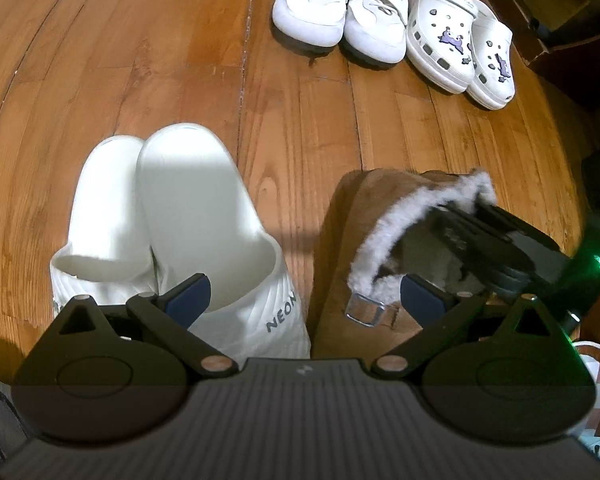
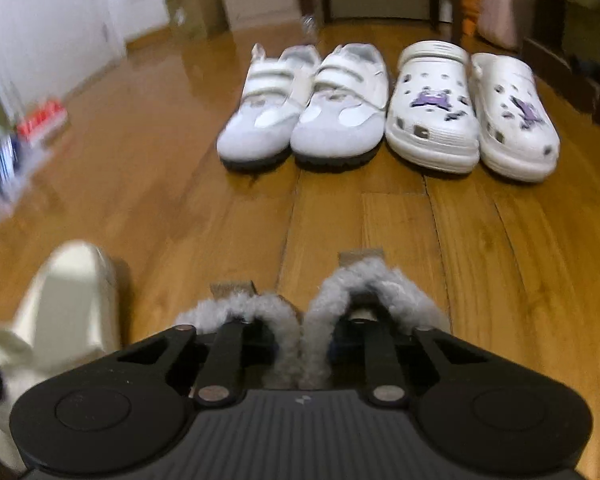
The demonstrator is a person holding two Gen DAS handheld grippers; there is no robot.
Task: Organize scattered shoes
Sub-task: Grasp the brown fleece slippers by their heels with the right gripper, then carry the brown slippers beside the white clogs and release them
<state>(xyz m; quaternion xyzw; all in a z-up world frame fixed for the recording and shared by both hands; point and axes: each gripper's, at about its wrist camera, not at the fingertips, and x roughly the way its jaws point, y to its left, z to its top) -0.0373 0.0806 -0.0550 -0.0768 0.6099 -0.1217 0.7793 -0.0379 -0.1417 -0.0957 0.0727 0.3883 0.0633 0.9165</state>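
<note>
- The right gripper (image 2: 302,346) is clamped on the inner fleece collars of a pair of brown fur-lined slippers (image 2: 304,320) — one finger dips into each slipper, pinching the two touching edges together.
- From the left wrist view the same pair sits on the near right of the wood floor (image 1: 180,80), with the right tool reaching in from the right side.
- The left gripper (image 1: 304,300) stands wide open, holding nothing; its left finger (image 1: 190,298) hangs over the heel opening of a pair of white slides (image 1: 180,216), its right finger over the brown pair's fleece edge.
- Far across the floor, white strap sneakers (image 2: 300,120) and white charm clogs (image 2: 472,120) are already lined up side by side, toes toward the cameras.
- Judgement: the brown pair is about to be carried to that row, probably the free floor left of the sneakers.
- Risk: the grip is on soft fleece only — the pile could compress and one slipper slide out in a lift, dropping crooked.
- Risk: the two slippers may hang unevenly and splay apart when set down.
- Risk: the open left fingers sit close to both near pairs, so a sideways move could knock the slides or snag the brown pair's buckle (image 1: 364,310).
</note>
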